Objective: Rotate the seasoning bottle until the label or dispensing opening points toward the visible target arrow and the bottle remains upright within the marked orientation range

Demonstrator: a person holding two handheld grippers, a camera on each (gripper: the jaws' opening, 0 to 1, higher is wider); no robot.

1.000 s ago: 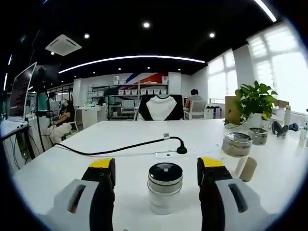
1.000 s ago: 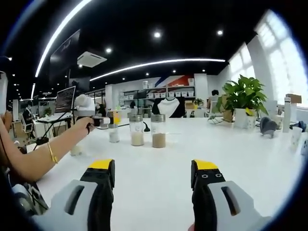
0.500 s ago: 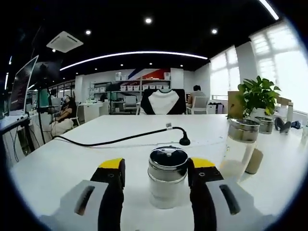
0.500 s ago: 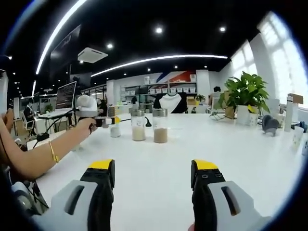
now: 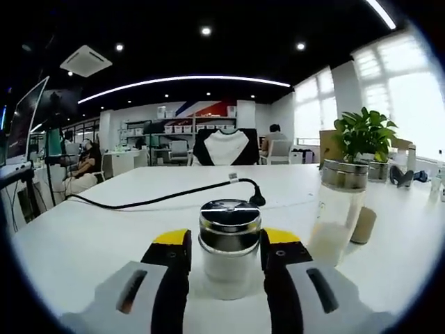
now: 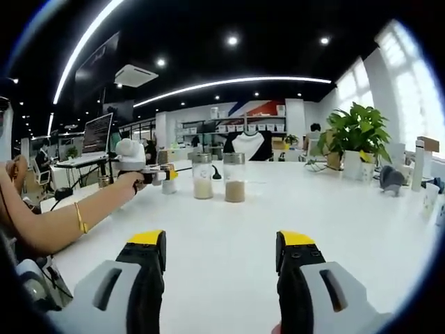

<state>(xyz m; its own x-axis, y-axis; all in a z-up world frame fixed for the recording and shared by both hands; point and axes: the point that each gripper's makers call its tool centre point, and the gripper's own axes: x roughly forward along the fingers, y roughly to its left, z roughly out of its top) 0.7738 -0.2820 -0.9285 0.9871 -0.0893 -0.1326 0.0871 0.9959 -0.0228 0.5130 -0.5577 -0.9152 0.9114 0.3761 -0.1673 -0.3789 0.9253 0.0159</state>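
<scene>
A short glass seasoning bottle [image 5: 229, 259] with a shiny metal lid stands upright on the white table [image 5: 104, 229]. My left gripper [image 5: 227, 241] is shut on it, one yellow-tipped jaw against each side. In the right gripper view the same small bottle [image 6: 169, 185] sits at the far left between the jaws of the left gripper [image 6: 154, 175], held by a person's hand. My right gripper [image 6: 221, 243] hovers open over bare table, nothing between its jaws, well short of the bottles.
A tall bottle of white powder [image 5: 337, 212] and a brown one [image 5: 363, 224] stand close to the right of the held bottle. A black cable [image 5: 174, 197] crosses the table behind. A potted plant [image 6: 358, 132] is at the far right. The person's forearm [image 6: 69, 223] reaches in from the left.
The left gripper's jaws have drawn in from wide apart to both sides of the short bottle, and its camera has come closer. The right gripper stays open and nearly still.
</scene>
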